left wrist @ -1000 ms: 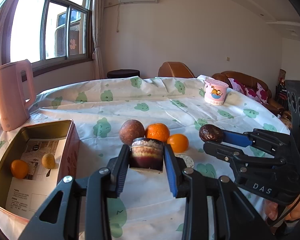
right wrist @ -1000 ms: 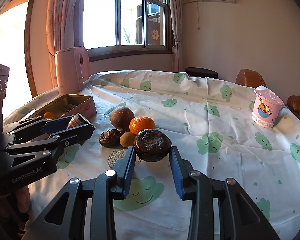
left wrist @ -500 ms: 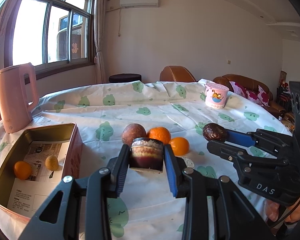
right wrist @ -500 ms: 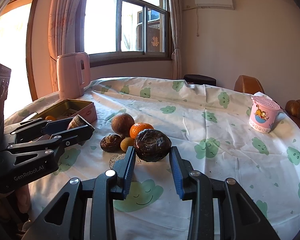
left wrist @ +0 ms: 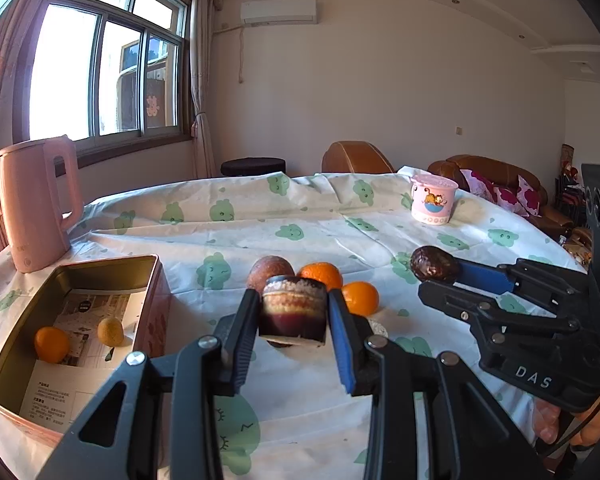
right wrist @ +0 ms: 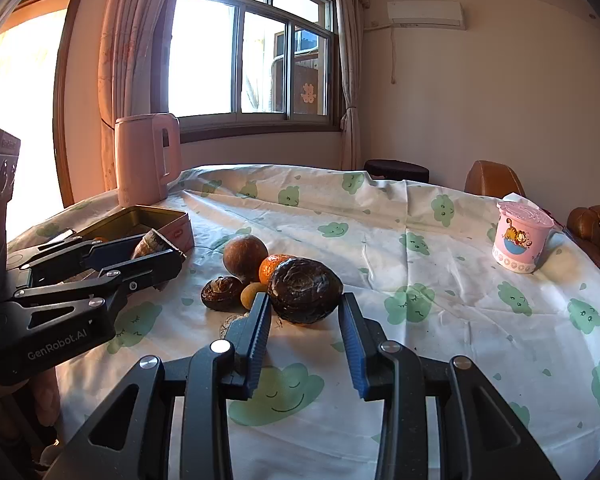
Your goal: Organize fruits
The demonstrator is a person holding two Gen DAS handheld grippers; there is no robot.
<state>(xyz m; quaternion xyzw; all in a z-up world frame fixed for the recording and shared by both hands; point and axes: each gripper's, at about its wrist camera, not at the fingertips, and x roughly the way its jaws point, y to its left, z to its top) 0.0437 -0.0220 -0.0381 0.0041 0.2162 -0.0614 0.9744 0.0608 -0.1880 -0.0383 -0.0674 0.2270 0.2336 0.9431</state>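
Two tongs work over a counter (left wrist: 308,216) covered in a white cloth printed with green clouds. Far left of the left tongs (left wrist: 294,322) stands a pink kettle (left wrist: 34,204), and nearer on that side lies an open tin (left wrist: 148,280) lined with printed paper, with an orange (left wrist: 51,344) and a small yellow fruit (left wrist: 111,331) inside. Far ahead and to the right of both tongs sits a pink cup (right wrist: 520,242).

Just ahead of the left tongs, a loose group of fruit rests on the cloth: a round brown fruit (right wrist: 245,253), a mandarin (left wrist: 321,274), a second orange one (left wrist: 361,298) just right of it, a dark wrinkled fruit (right wrist: 222,293) and a little yellow fruit (right wrist: 253,294), the last two lying just left of the right tongs (right wrist: 305,320).

Left tongs are clenched on a cut fruit (left wrist: 294,310), dark purple skin below and pale flesh on top, held above the cloth. Right tongs grip a dark wrinkled ball (right wrist: 305,290) at its sides, raised beside the left pair, with the loose group between and ahead of them.
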